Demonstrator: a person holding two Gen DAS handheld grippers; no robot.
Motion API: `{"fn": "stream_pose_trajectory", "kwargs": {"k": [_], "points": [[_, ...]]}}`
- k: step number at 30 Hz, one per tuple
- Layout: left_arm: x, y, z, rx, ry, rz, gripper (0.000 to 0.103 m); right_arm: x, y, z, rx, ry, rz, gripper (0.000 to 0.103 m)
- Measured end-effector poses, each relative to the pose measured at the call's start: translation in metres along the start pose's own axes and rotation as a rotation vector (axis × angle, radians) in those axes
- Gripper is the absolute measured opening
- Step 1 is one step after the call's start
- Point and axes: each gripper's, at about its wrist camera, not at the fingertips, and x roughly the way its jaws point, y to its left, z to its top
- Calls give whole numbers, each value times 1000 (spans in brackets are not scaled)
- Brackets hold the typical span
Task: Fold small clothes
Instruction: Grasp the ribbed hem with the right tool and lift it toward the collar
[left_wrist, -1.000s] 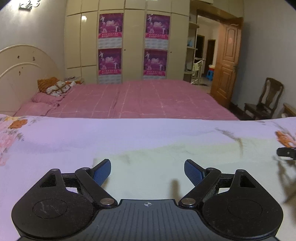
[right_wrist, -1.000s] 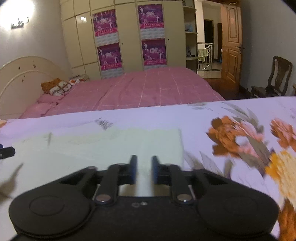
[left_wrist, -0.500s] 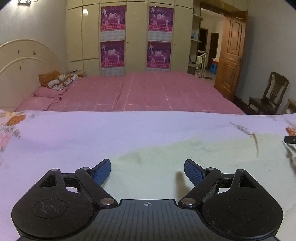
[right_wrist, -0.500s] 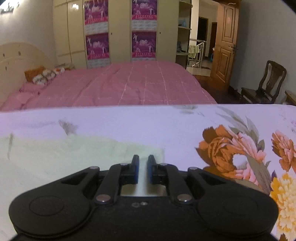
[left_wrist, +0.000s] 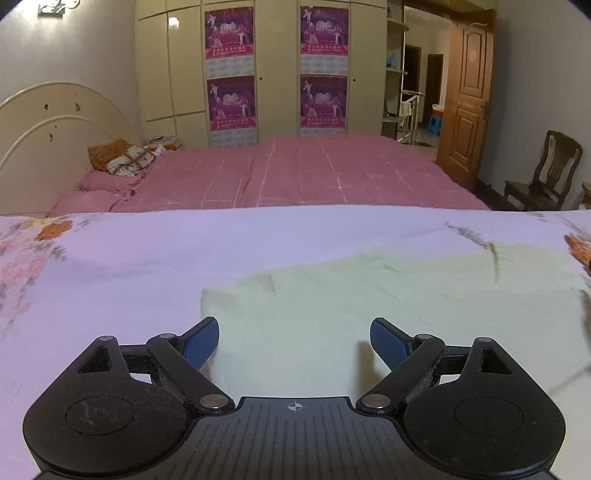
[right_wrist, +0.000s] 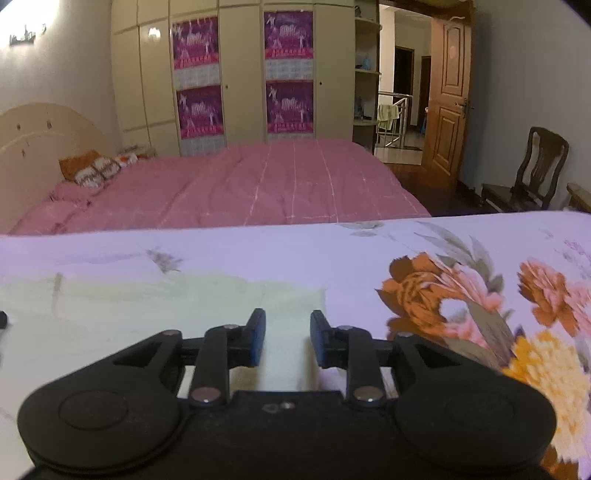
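A pale yellow-green cloth lies flat on the floral sheet, its left corner in front of my left gripper. That gripper stands wide open, its jaws still opening, over the cloth's near left part with nothing pressed between the blue pads. In the right wrist view the same cloth ends at its right edge near my right gripper. Its jaws are opening, a clear gap shows between them, and the cloth lies under and between them without being pinched.
The floral sheet carries big orange and pink flowers to the right. Beyond it lie a pink bed, a wardrobe with posters, a wooden door and a chair. The tip of the other gripper shows at the left edge.
The right gripper's jaws have parted from nearly shut to a clear gap. Both views have shifted over the cloth, and its left corner now shows by the left gripper.
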Motion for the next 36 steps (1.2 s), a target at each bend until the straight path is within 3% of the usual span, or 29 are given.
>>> {"fn": "stream_pose_trajectory", "kwargs": {"k": [8, 15, 17, 21, 26, 32, 36], "points": [[-75, 13, -40, -19, -5, 6, 95, -71, -11, -10, 11, -22, 60, 35], [-166, 43, -126, -103, 98, -72, 94, -133, -46, -48, 106, 31, 118, 40], [-193, 48, -147, -120, 119, -64, 82, -151, -61, -66, 154, 61, 137, 40], [-244, 58, -186, -239, 164, -101, 78, -191, -87, -108, 235, 130, 179, 41], [-290, 59, -225, -473, 212, -249, 77, -243, -104, -166, 300, 226, 286, 38], [-318, 44, -264, -581, 246, -339, 76, -284, -110, -213, 371, 299, 376, 38], [-319, 41, -293, -681, 262, -385, 63, -295, -109, -230, 399, 344, 417, 38]]}}
